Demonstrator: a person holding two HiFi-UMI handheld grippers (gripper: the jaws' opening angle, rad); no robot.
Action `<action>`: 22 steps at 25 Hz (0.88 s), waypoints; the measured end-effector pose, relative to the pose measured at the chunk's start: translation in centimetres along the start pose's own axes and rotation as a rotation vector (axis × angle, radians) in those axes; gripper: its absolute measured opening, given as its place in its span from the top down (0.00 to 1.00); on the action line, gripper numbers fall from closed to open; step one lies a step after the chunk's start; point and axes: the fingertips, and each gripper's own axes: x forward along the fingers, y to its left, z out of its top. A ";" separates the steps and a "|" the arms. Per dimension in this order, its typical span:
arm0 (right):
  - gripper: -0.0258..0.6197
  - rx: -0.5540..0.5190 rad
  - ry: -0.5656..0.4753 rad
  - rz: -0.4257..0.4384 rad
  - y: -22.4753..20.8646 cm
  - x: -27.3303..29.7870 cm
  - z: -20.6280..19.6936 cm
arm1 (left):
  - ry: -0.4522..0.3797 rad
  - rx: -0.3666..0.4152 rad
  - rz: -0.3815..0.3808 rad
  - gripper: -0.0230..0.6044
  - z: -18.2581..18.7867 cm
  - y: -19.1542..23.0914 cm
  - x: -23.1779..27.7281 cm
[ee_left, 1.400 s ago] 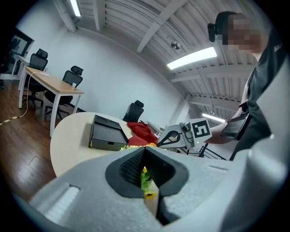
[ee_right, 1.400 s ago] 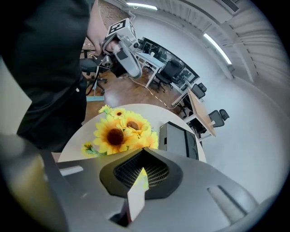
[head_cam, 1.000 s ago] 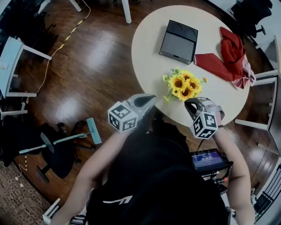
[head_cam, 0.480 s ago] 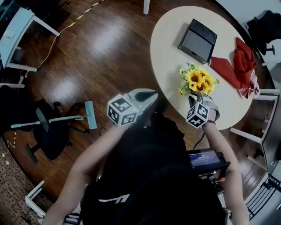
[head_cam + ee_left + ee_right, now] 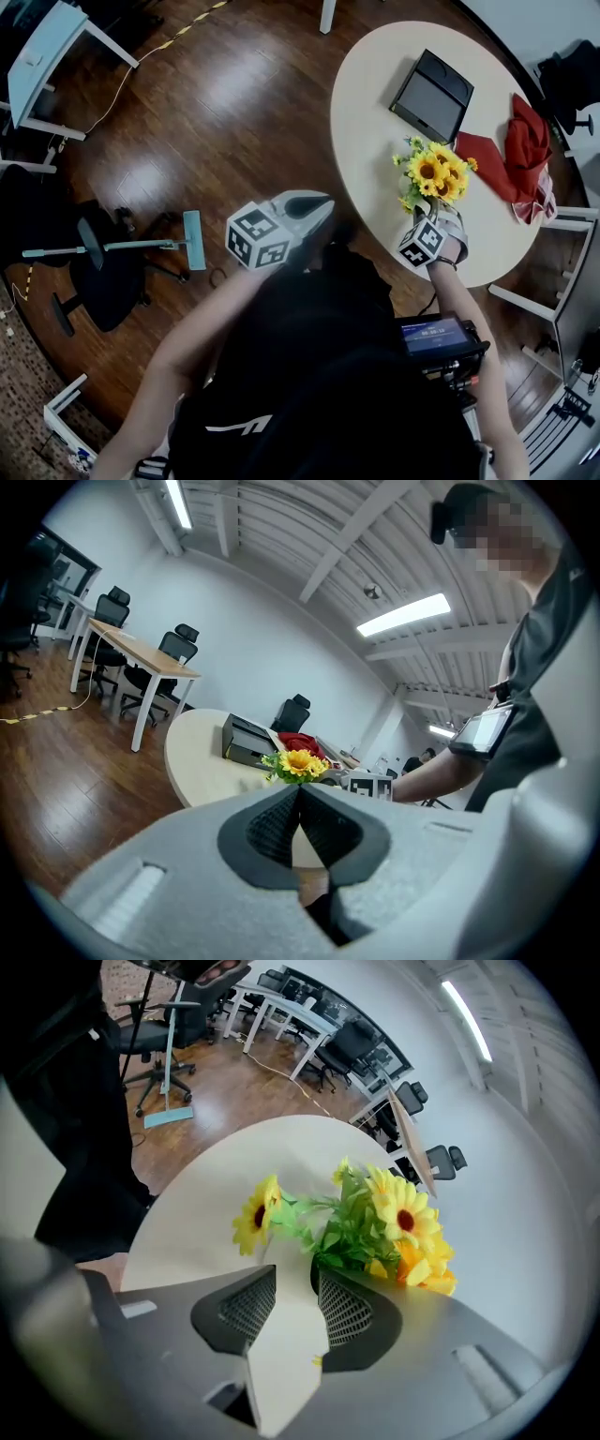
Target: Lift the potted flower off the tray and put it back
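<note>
Sunflowers beyond right jaws (just opened, empty).

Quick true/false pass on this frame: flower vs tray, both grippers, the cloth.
1. The potted flower stands on the tray. False: the potted flower stands on the bare table, apart from the tray.
2. The left gripper is shut and empty. True: the left gripper has its jaws together.
3. The right gripper clamps the flower. False: the right gripper has just been opening; only table shows between its jaws, with the flower just beyond.
4. A red cloth lies on the table. True: red cloth.
</note>
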 end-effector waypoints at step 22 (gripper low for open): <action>0.84 -0.117 -0.081 0.070 -1.3 2.2 -1.3 | 0.028 0.016 0.023 0.96 0.9 -0.7 3.2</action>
